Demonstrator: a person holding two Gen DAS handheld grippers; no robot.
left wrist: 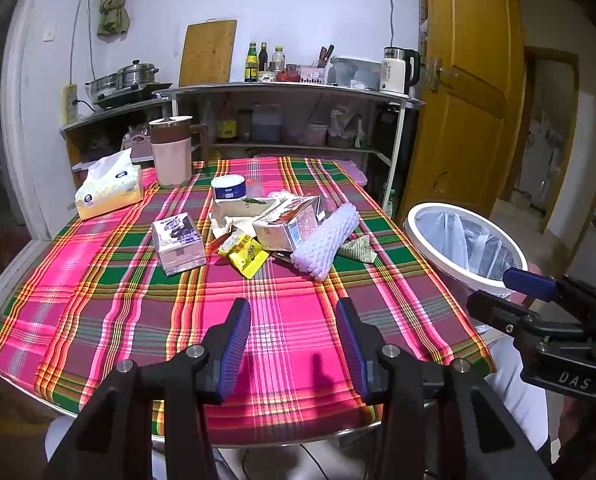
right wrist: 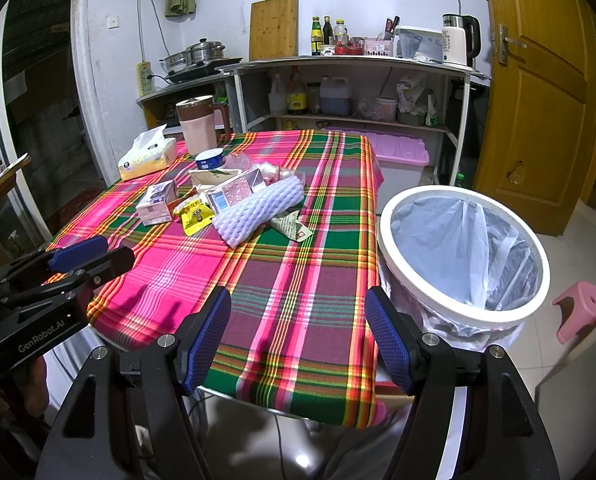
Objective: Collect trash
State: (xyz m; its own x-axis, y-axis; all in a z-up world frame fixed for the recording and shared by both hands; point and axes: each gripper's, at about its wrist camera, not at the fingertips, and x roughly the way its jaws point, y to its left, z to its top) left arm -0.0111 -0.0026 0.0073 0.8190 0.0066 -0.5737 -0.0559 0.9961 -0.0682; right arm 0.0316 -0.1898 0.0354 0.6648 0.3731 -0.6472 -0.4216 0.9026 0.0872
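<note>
Hovering over the near edge of the plaid tablecloth (left wrist: 146, 280), your left gripper (left wrist: 294, 340) has its blue pads spread wide with nothing between them. Your right gripper (right wrist: 298, 332) is released too, jaws apart and empty, poised at the near right corner of the table, just beside the white trash bin (right wrist: 417, 300) with its pale plastic liner.

The trash sits in a heap near the middle of the cloth: a white foam fruit net (left wrist: 325, 236) leans against an opened carton (left wrist: 286, 222), a yellow snack wrapper (left wrist: 246, 254) lies at the front of the pile, and a folded green-printed paper scrap (left wrist: 357, 250) lies just right of the net. A small milk box (left wrist: 178, 244) stands a little to the left, apart from the heap. Behind the pile sit a blue-labelled round tub (left wrist: 228, 187) and some crumpled paper.

Along the far left edge you have a tissue pack (left wrist: 108, 190) and a pink jug (left wrist: 172, 152) with a brown lid.
</note>
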